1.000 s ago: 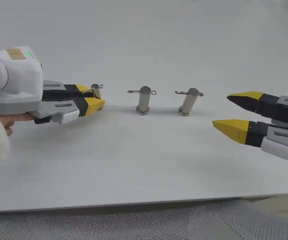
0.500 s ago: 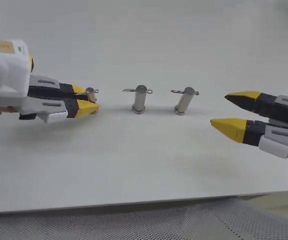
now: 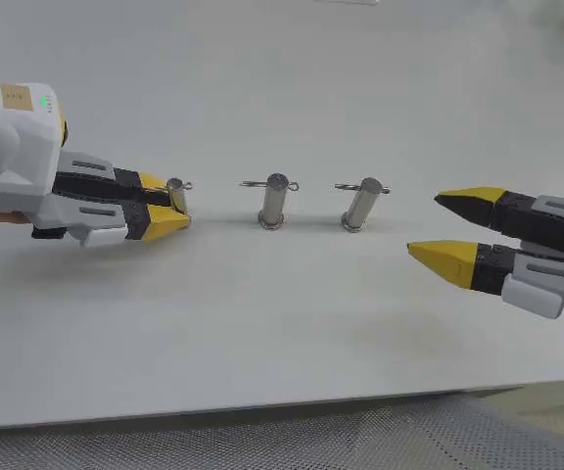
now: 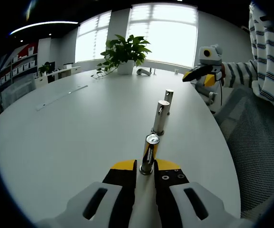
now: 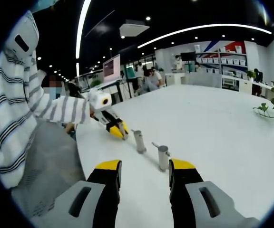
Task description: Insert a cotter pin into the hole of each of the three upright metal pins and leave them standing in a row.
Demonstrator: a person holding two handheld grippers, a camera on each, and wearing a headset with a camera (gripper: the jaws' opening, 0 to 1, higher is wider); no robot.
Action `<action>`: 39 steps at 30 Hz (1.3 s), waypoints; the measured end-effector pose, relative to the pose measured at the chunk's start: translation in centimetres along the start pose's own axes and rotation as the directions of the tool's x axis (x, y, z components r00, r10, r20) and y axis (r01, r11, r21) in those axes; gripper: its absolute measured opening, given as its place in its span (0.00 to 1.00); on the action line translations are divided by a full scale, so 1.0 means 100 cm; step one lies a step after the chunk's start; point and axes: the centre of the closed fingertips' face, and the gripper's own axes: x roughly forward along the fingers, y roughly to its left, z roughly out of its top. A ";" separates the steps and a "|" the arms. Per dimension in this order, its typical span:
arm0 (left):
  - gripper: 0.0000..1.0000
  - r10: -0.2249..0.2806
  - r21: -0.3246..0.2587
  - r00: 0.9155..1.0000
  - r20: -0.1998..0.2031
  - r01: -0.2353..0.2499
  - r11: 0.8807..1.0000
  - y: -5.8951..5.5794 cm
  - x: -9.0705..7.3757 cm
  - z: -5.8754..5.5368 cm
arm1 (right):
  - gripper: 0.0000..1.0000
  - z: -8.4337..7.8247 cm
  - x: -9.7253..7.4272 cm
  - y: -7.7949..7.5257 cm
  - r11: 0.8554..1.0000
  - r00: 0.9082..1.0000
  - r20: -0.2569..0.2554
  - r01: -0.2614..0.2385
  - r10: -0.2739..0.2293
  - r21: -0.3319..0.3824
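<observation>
Three upright metal pins stand in a row on the white table [image 3: 292, 323]: the left pin [image 3: 176, 193], the middle pin [image 3: 274, 202] and the right pin [image 3: 361, 204]. Each carries a thin cotter pin through its head, such as the middle one's [image 3: 260, 183]. My left gripper [image 3: 178, 204] comes in from the left, shut on the left pin [image 4: 148, 153] low on its shaft. Beyond it stand the middle pin [image 4: 160, 117] and the right pin [image 4: 168, 97]. My right gripper [image 3: 426, 225] hovers open to the right of the row, holding nothing, with the right pin [image 5: 163, 157] just ahead of its jaws.
The table's front edge runs along the bottom of the head view, with a grey mesh chair [image 3: 360, 441] below it. A potted plant [image 4: 125, 52] stands at the table's far end. A striped sleeve [image 5: 56, 107] holds the left gripper [image 5: 109, 124].
The head camera has shifted a little, so the row sits slightly left. My left gripper stays at the left pin. My right gripper has sunk slightly and remains open.
</observation>
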 end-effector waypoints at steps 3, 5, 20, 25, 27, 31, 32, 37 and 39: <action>0.28 0.004 -0.013 1.000 0.001 -0.004 1.000 0.000 -0.001 0.000 | 0.42 0.000 0.000 0.001 1.000 1.000 -0.001 -0.001 0.001 0.000; 0.33 0.006 -0.014 1.000 -0.004 -0.006 1.000 0.000 -0.003 -0.001 | 0.42 -0.001 0.000 0.001 1.000 1.000 -0.004 0.000 0.000 -0.001; 0.67 0.090 -0.093 0.996 0.004 -0.089 0.992 -0.021 -0.053 -0.003 | 0.62 0.001 0.007 0.014 1.000 0.999 0.032 -0.028 0.028 0.013; 0.74 0.167 -0.136 0.985 0.036 -0.161 0.977 -0.026 -0.072 0.003 | 0.68 0.000 0.005 0.019 0.999 0.999 0.035 -0.020 0.019 0.025; 0.82 0.180 -0.139 0.983 0.036 -0.174 0.975 -0.033 -0.078 0.002 | 0.75 -0.001 0.004 0.019 0.999 0.999 0.031 -0.011 0.010 0.035; 0.93 0.221 -0.141 0.974 0.039 -0.214 0.967 -0.043 -0.087 0.000 | 0.86 -0.007 0.002 0.020 0.999 1.000 0.014 0.005 -0.005 0.040; 0.94 0.239 -0.178 0.970 0.037 -0.229 0.957 -0.045 -0.089 -0.002 | 0.86 -0.008 0.002 0.020 0.999 1.000 0.014 0.007 -0.007 0.041; 0.98 0.248 -0.149 0.968 -0.021 -0.249 0.957 -0.063 -0.096 -0.011 | 0.91 -0.009 -0.004 0.021 0.998 0.999 0.016 0.033 -0.034 0.050; 0.99 0.253 -0.161 0.967 -0.031 -0.254 0.954 -0.068 -0.097 -0.012 | 0.94 -0.011 -0.006 0.022 0.998 0.999 0.017 0.037 -0.038 0.055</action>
